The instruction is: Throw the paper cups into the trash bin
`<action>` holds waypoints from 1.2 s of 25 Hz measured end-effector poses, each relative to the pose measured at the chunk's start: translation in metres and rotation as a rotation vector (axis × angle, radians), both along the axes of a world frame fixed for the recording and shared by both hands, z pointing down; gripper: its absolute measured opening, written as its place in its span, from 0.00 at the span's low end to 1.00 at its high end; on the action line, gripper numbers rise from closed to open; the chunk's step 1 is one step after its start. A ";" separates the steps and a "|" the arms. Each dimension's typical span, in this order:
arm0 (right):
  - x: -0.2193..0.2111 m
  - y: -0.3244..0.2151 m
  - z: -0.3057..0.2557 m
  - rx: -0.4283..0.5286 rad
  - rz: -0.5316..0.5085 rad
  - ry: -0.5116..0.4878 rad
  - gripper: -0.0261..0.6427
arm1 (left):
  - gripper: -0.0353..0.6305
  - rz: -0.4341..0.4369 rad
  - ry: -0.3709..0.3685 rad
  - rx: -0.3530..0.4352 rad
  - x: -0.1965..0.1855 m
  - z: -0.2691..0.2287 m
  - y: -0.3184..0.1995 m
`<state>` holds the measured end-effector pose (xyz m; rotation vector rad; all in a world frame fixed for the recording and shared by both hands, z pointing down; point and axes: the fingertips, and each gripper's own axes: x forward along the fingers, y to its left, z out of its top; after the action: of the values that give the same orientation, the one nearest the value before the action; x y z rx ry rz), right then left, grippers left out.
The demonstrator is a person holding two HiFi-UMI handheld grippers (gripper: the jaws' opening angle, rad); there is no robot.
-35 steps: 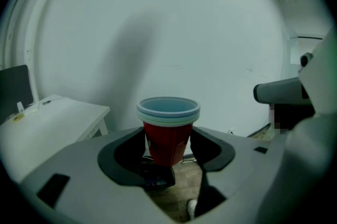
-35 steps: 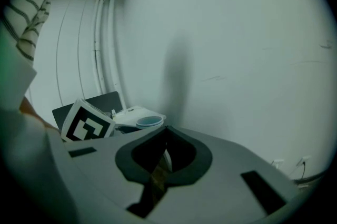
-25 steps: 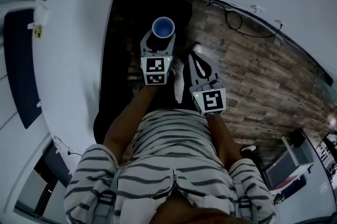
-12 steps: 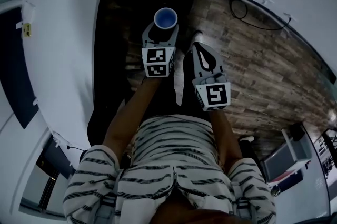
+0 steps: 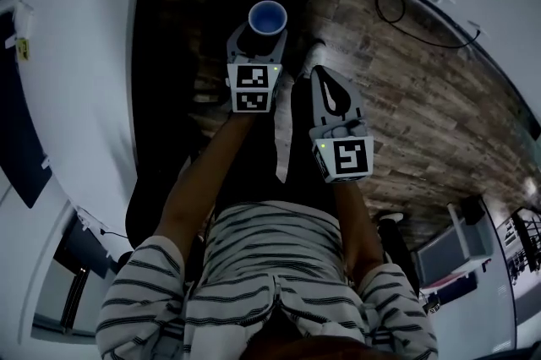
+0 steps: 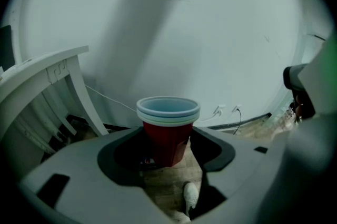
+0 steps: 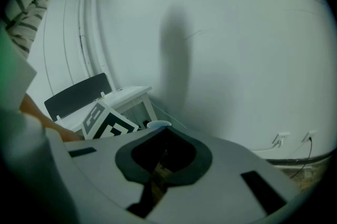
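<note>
While between left fingers (image 6: 217,152), cups (image 6: 167,131) (stacked).

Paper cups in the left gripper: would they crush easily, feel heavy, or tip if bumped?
Several rims show stacked, so the paper cups are probably nested: stiffer than one, yet still crushable. They look empty, so likely very light. The left gripper has its jaws on the red body below the rims, so a bump might tilt them.

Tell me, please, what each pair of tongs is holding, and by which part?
The left tongs clamp the nested paper cups by the red side wall, below the rims. The right tongs are shut and empty.
</note>
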<state>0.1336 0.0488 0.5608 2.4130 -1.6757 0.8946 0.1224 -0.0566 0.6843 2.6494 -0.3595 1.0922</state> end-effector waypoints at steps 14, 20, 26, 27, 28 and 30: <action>0.016 -0.007 0.064 -0.022 0.048 -0.080 0.05 | 0.48 0.089 -0.100 0.023 0.017 0.083 -0.009; 0.022 -0.010 0.082 -0.022 0.050 -0.094 0.05 | 0.48 0.129 -0.142 0.037 0.023 0.112 -0.011; 0.022 -0.016 0.102 -0.026 0.056 -0.103 0.05 | 0.48 0.119 -0.156 0.022 0.030 0.140 -0.018; 0.021 -0.016 0.104 -0.027 0.051 -0.107 0.05 | 0.48 0.113 -0.160 0.016 0.031 0.145 -0.019; 0.018 -0.017 0.106 -0.029 0.043 -0.111 0.05 | 0.48 0.105 -0.166 0.011 0.031 0.151 -0.020; 0.014 -0.019 0.110 -0.030 0.026 -0.117 0.05 | 0.48 0.088 -0.175 -0.003 0.032 0.162 -0.021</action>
<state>0.1481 0.0299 0.6710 2.4123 -1.6581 1.0761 0.1543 -0.0772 0.8463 2.5958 -0.2762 1.3557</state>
